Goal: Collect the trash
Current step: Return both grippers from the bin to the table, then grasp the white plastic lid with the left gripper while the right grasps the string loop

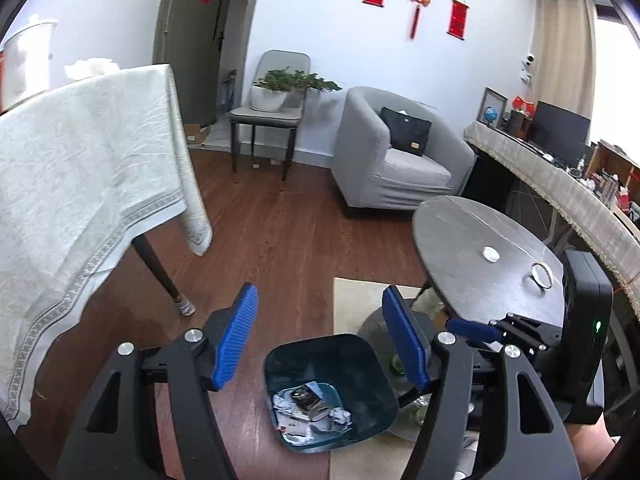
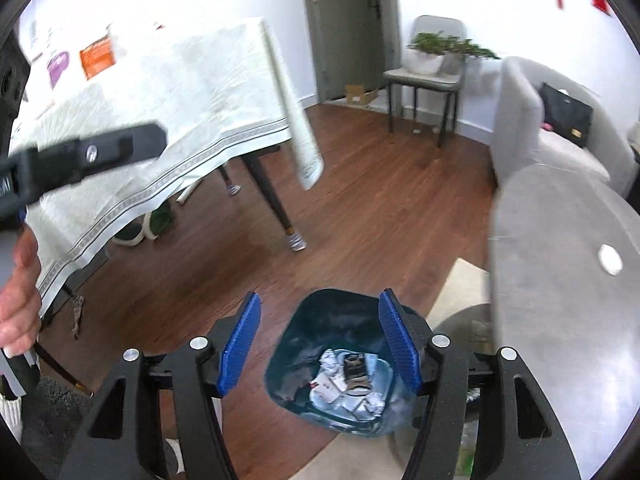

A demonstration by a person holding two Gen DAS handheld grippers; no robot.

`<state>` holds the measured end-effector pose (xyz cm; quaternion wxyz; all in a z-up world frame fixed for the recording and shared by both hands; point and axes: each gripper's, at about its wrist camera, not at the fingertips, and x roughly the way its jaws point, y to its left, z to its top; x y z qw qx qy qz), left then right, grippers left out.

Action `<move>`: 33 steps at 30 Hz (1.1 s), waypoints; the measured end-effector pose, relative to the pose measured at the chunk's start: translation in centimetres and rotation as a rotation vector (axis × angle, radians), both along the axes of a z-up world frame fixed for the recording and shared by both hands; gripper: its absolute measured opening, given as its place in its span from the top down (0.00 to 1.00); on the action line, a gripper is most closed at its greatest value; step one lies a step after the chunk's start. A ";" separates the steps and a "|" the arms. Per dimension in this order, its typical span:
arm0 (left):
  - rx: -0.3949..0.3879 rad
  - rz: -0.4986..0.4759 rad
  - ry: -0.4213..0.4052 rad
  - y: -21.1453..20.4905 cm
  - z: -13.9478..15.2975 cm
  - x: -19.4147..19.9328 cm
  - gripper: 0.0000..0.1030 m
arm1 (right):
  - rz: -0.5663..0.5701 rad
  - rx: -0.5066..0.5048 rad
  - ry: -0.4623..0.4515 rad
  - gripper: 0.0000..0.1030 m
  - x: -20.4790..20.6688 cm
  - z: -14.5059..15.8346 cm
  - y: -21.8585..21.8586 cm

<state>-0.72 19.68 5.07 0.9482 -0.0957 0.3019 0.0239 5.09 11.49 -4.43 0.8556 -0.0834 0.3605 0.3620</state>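
Observation:
A dark teal trash bin [image 1: 356, 360] stands on the wood floor below both grippers and also shows in the right wrist view [image 2: 320, 320]. Inside lie crumpled paper, wrappers and a small dark packet [image 1: 308, 398] [image 2: 356, 368]. My left gripper [image 1: 320, 332] is open and empty, held above the bin. My right gripper [image 2: 320, 340] is open and empty, also above the bin. The right gripper's body [image 1: 580, 320] shows at the right of the left wrist view.
A round grey table [image 1: 480, 240] with a white lid [image 1: 491, 255] and a ring [image 1: 542, 275] stands right. A table with a white cloth [image 1: 80, 160] stands left. A grey armchair [image 1: 396, 152] and a chair with a plant [image 1: 272, 96] stand behind.

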 end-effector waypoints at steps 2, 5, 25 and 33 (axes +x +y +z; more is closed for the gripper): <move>0.010 -0.019 0.000 -1.3 0.0 0.6 0.33 | -0.032 0.010 -0.002 0.38 0.4 0.2 -1.5; 0.022 -0.049 0.002 -3.1 0.0 1.4 0.32 | -0.061 0.026 -0.007 0.38 0.9 0.5 -3.5; 0.057 -0.190 0.022 -13.8 -1.9 10.6 0.22 | -0.237 -0.004 -0.036 0.30 7.3 1.1 -16.8; 0.085 -0.227 0.060 -17.7 -3.1 15.1 0.20 | -0.308 -0.050 -0.024 0.24 11.2 0.7 -21.7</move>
